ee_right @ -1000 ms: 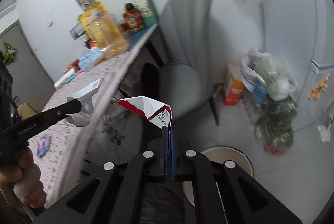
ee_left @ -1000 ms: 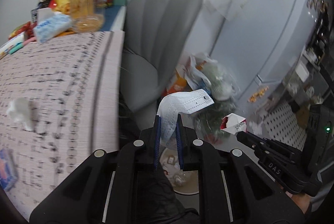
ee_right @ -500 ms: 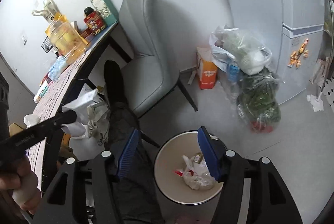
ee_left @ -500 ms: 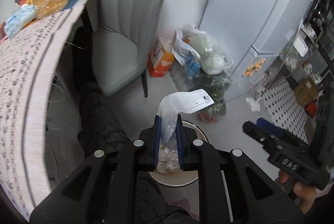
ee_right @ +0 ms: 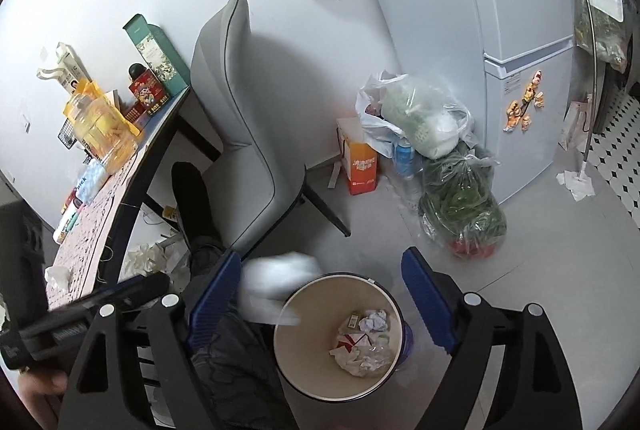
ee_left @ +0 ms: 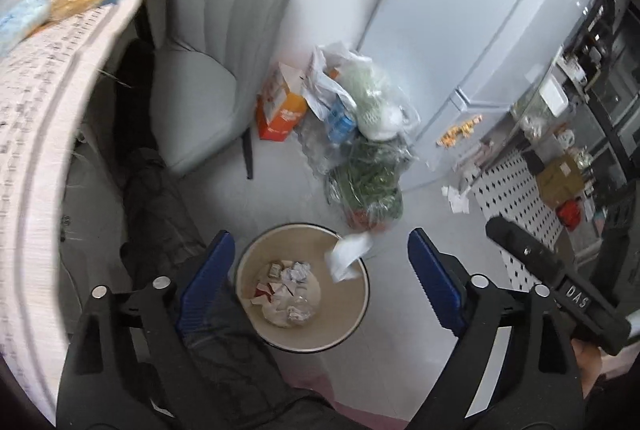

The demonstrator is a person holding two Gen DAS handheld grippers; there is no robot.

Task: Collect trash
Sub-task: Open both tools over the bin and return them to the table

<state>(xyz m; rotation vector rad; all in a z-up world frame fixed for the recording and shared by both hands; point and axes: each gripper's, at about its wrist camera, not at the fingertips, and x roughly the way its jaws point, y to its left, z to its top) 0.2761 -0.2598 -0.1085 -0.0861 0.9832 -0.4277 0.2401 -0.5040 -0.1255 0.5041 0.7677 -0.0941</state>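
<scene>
Over the bin, I am holding the left gripper and right gripper with jaws wide apart and empty, keeping both centred while the white paper is dropping past the rim toward the crumpled scraps.

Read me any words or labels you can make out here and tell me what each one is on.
"DAS": white letters on the right gripper body, left wrist view.
"ick": partial word on the blue tissue pack.
Orange carton, red tin, green box: print too small to read.
</scene>
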